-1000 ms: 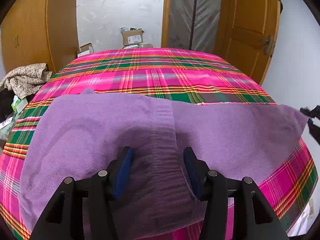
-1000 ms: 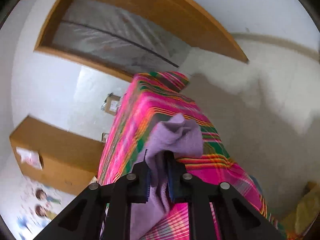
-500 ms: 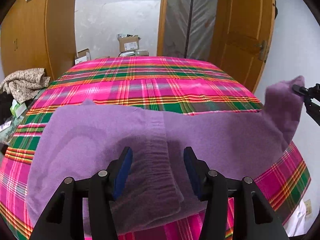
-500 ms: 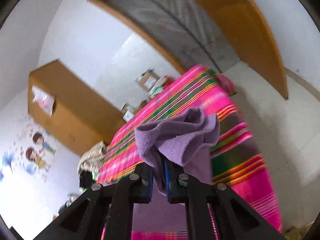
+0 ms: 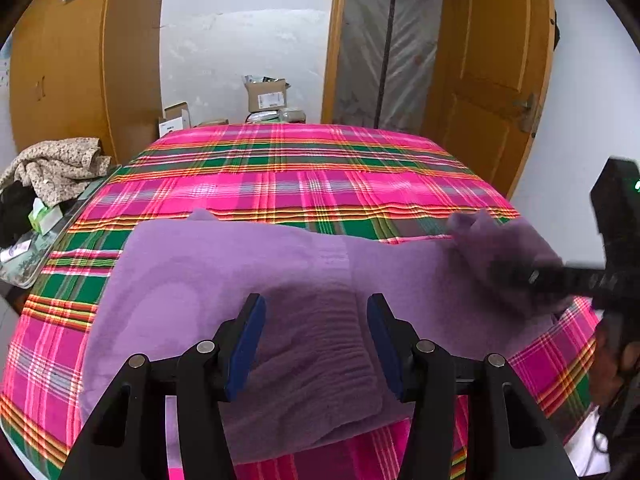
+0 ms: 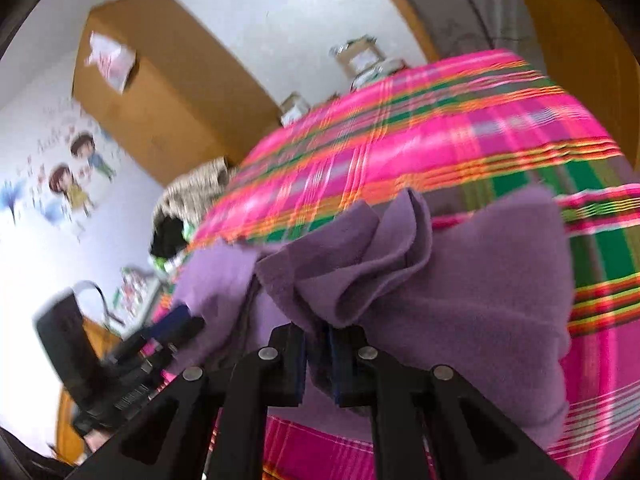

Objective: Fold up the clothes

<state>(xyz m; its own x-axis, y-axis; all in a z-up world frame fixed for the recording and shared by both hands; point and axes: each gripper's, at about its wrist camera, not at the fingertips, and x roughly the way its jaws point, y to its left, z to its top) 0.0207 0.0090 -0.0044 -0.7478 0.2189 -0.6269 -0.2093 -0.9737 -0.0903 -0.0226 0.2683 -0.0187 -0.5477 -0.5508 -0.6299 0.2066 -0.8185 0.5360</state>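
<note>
A purple fleece garment [image 5: 224, 280] lies spread across the near part of a table covered with a pink plaid cloth [image 5: 304, 176]. My left gripper [image 5: 316, 340] is open, its blue pads either side of the garment's ribbed band, just above the fabric. My right gripper [image 6: 318, 356] is shut on the garment's right end [image 6: 360, 264] and holds that bunched end folded back over the rest. It shows blurred at the right of the left wrist view [image 5: 520, 276]. The left gripper also shows at the lower left of the right wrist view [image 6: 168, 328].
A heap of patterned clothes [image 5: 56, 164] and small items lie on a surface left of the table. Cardboard boxes [image 5: 266, 94] stand beyond the far edge. A wooden wardrobe [image 5: 60, 72] is at left, a wooden door [image 5: 492, 76] at right.
My right gripper has swung up and leftward, carrying the garment's right end from the table's right edge over onto the garment. The left gripper stays open in place.
</note>
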